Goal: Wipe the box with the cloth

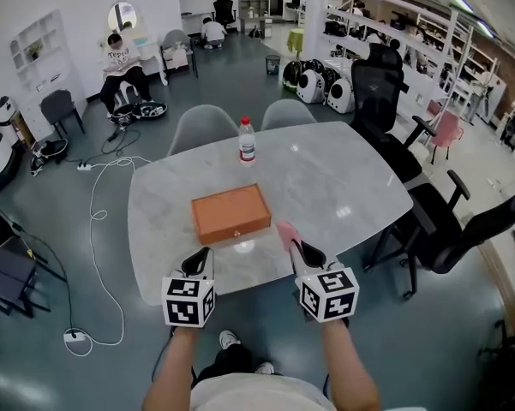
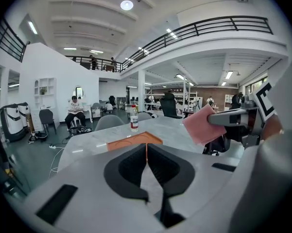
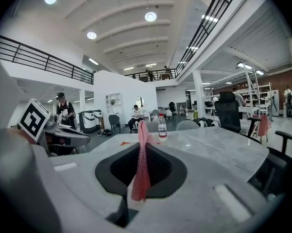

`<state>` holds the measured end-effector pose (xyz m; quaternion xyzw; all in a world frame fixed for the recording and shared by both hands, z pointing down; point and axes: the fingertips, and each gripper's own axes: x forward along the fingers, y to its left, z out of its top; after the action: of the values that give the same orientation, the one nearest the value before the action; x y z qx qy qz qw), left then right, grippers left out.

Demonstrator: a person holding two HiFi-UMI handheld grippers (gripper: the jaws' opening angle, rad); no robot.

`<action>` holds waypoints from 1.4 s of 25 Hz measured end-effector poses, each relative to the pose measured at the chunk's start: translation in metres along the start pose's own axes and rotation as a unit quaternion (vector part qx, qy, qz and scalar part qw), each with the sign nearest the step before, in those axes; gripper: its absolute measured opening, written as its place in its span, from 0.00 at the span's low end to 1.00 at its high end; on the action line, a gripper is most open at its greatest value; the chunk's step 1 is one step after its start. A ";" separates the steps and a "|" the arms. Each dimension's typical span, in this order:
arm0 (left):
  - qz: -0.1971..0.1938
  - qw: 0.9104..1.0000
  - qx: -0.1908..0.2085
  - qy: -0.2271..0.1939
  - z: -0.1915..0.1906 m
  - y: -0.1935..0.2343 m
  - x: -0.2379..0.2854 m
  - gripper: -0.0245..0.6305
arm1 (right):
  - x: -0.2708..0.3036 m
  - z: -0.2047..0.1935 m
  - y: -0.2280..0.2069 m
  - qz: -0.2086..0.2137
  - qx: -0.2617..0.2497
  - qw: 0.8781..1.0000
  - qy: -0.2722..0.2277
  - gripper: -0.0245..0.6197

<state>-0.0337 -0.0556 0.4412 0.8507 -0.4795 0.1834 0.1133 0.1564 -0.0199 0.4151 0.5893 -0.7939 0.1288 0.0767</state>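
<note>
An orange-brown flat box [image 1: 230,212] lies near the middle of the marble table [image 1: 343,187]; its corner [image 2: 134,142] shows just past the left jaws. My right gripper [image 1: 293,248] is shut on a pink cloth [image 1: 286,232], held a little to the box's right and nearer me. In the right gripper view the cloth [image 3: 142,164] hangs pinched between the jaws. The cloth [image 2: 204,124] also appears at the right of the left gripper view. My left gripper [image 1: 202,259] is shut and holds nothing, just in front of the box's near edge.
A water bottle [image 1: 247,140] with a red cap stands on the table beyond the box. Grey chairs [image 1: 204,127] sit at the far side, black office chairs [image 1: 450,221] to the right. A white cable [image 1: 94,229] runs across the floor at left. A seated person [image 1: 122,67] is far off.
</note>
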 end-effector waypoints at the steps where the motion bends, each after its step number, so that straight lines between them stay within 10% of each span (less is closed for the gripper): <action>1: 0.003 1.000 -0.002 0.001 0.000 0.005 0.003 0.06 | 0.007 0.001 0.002 0.005 -0.001 1.000 0.001 0.06; 16: 0.045 0.998 -0.037 0.007 0.008 0.099 0.067 0.06 | 0.140 0.022 0.028 0.082 -0.008 0.996 0.029 0.06; 35: 0.052 0.995 -0.079 0.022 0.001 0.210 0.112 0.06 | 0.278 0.030 0.133 0.237 0.150 0.956 0.090 0.06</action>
<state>-0.1610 -0.2505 0.4911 0.8085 -0.5336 0.1698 0.1809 -0.0514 -0.2468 0.4471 0.3749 -0.8720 0.3136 0.0262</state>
